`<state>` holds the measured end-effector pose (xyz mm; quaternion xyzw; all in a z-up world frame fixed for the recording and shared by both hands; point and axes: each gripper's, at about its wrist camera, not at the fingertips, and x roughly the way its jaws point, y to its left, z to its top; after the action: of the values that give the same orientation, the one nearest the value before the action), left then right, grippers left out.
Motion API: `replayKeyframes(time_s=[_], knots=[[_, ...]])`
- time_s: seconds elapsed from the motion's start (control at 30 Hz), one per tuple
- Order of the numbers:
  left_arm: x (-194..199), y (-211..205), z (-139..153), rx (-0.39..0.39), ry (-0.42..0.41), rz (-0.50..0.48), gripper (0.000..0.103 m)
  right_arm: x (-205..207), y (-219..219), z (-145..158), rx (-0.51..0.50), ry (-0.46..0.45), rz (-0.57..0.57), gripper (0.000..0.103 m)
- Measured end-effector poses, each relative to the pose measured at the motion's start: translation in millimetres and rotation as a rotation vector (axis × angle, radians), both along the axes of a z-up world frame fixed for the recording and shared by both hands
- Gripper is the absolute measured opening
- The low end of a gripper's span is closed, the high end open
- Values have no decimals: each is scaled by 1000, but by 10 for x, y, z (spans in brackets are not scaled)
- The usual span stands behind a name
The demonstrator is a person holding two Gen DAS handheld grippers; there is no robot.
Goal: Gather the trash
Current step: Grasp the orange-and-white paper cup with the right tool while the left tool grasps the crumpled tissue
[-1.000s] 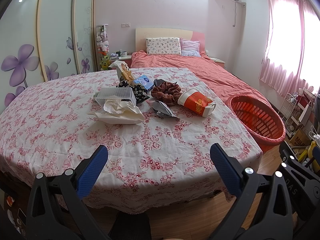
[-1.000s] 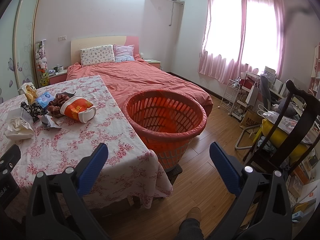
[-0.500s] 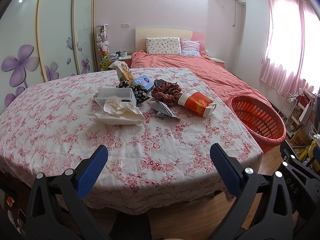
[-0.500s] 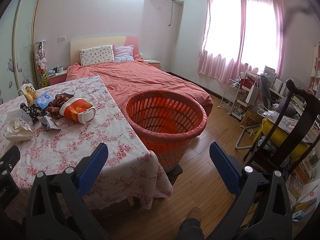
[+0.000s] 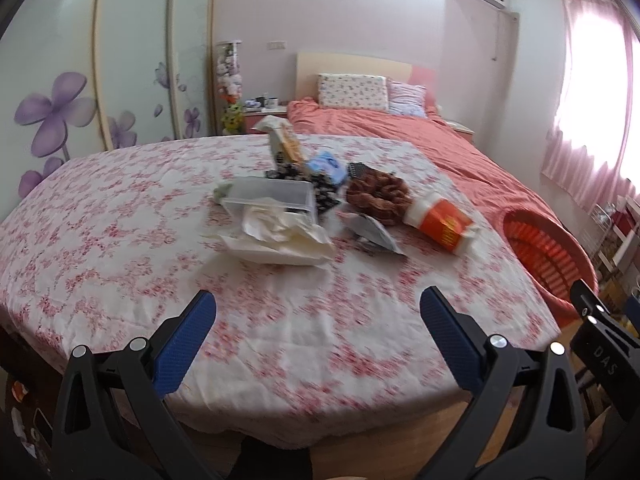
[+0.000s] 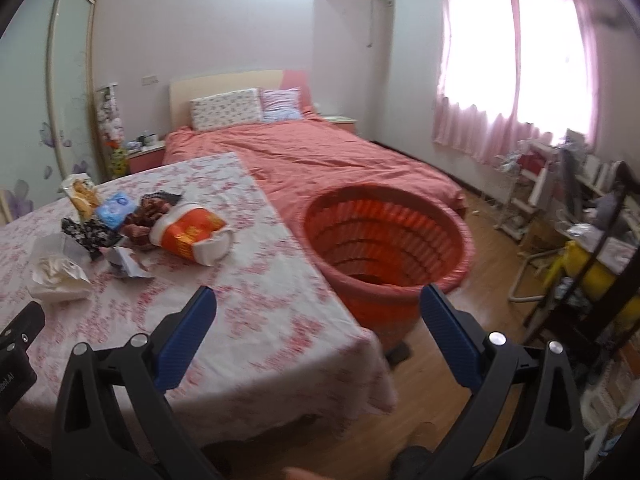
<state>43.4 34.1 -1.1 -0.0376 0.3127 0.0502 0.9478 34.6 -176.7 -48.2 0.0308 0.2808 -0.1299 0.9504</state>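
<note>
We are holding the left gripper [image 5: 316, 320] spread wide and empty over the near table [image 5: 120, 240] edge; the trash pile [image 5: 320, 204] is lying at 12 o'clock. Our right gripper [image 6: 318, 322] is also gaping empty, the orange basket [image 6: 384, 240] standing at 1 o'clock beside the table.

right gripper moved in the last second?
Yes. The right gripper has come forward and lower: the basket now sits larger and nearer its fingers, and the table fills more of the view.
</note>
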Motion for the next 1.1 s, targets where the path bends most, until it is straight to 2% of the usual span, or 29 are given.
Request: replayKeyframes(time_s=[0.33,0.67,0.87,1.1], knots=[[219,563,-64,-48,10,97,101,601,210,-169,109,60,124,99],[343,830,-130,-60,23,124,101,1200,533,-294,50,98,185,99],[385,877,-179,-72,41,116,101,1563,564,-443,49,178,197,99],[436,909,-225,-78,55,109,101,1772,614,-507,38,216,230,99]])
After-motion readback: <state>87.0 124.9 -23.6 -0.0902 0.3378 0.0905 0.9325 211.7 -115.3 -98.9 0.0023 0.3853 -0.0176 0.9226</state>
